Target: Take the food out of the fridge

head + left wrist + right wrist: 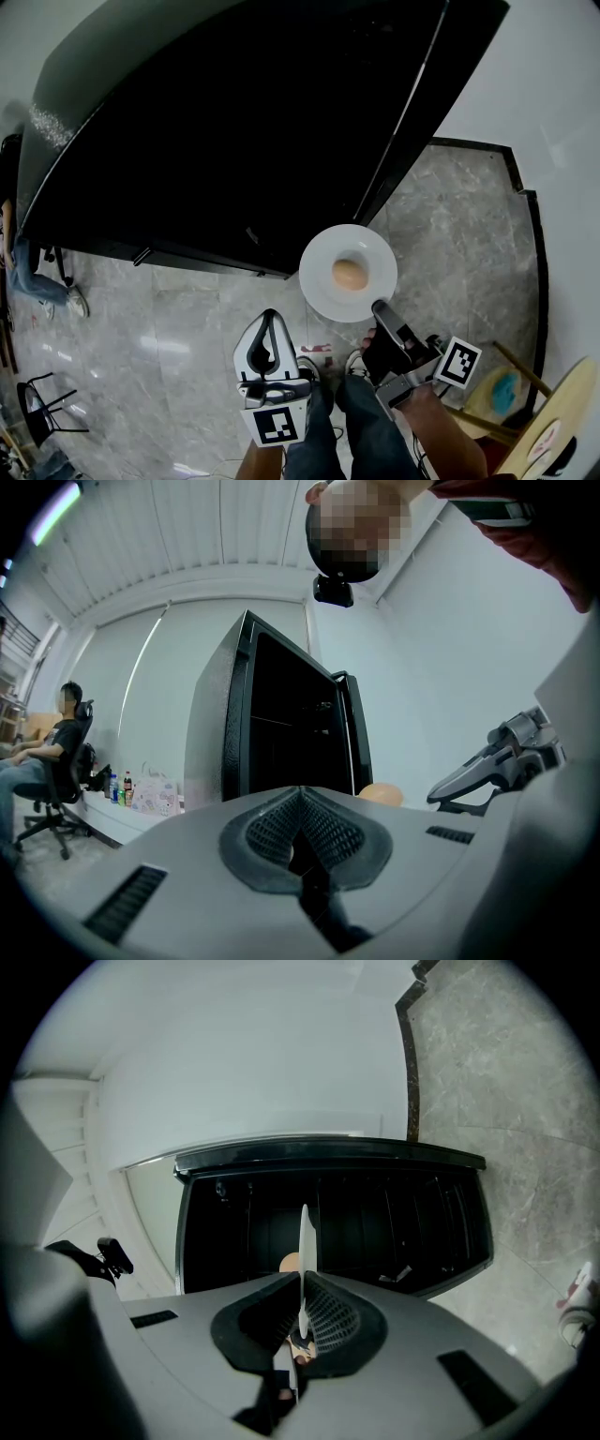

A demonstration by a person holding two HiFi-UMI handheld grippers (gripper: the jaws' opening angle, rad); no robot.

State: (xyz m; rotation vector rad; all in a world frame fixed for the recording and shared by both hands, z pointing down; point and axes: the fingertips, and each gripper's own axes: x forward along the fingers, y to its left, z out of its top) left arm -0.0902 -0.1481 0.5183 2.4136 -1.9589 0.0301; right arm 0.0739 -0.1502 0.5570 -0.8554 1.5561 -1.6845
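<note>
The black fridge (234, 141) stands open in front of me, its inside dark, on a grey marble floor (169, 328) between white walls. My right tool (380, 307) pinches the near rim of a white plate (323, 281). The plate is flat and face up, outside the fridge and over the floor, with a round tan piece of food (350, 274) at its middle. My left tool (269, 322) is pressed together on nothing.

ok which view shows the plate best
The head view: the whole white plate shows from above, a round brown food on it, its rim in the right claw. The right gripper view shows it only edge-on between the jaws. The left gripper view shows just the food's top.
</note>
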